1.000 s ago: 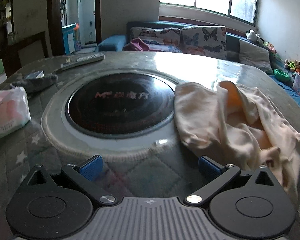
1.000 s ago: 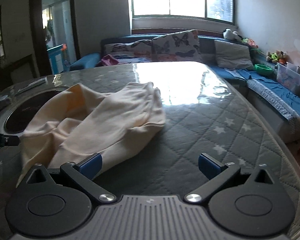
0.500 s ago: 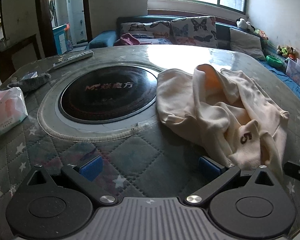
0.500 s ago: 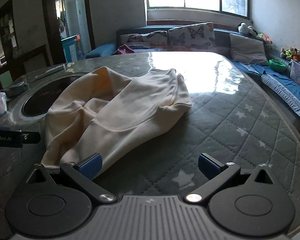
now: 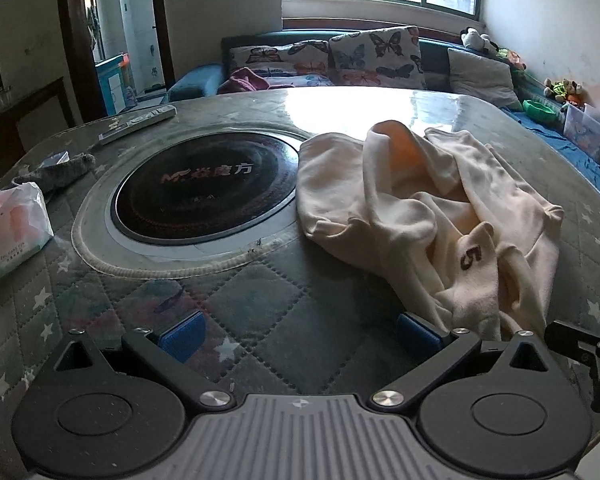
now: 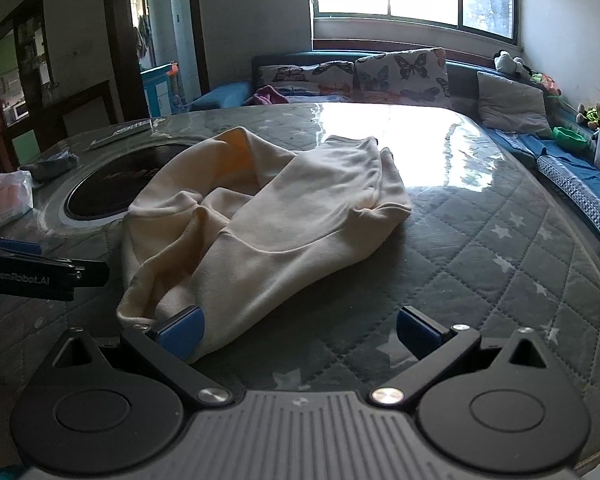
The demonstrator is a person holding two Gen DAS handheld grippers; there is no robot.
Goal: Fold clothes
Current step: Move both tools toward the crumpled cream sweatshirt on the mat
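A cream garment [image 5: 432, 216] with a dark "5" patch lies crumpled on the quilted grey table [image 5: 260, 312]; it also shows in the right wrist view [image 6: 268, 224]. My left gripper [image 5: 300, 332] is open and empty, its right pad [image 5: 416, 334] at the garment's near edge. My right gripper [image 6: 298, 330] is open and empty, its left pad [image 6: 182, 332] touching the garment's near hem. The left gripper's body [image 6: 40, 276] shows at the left of the right wrist view.
A round black induction cooktop [image 5: 204, 192] is set in the table left of the garment. A tissue pack [image 5: 8, 228], a grey cloth [image 5: 56, 170] and a remote [image 5: 138, 124] lie at the far left. A sofa with butterfly cushions [image 5: 376, 58] stands behind.
Both grippers have drawn back toward the near table edge, so the garment sits farther ahead and more centred. The garment has not moved. Both jaws stay open.
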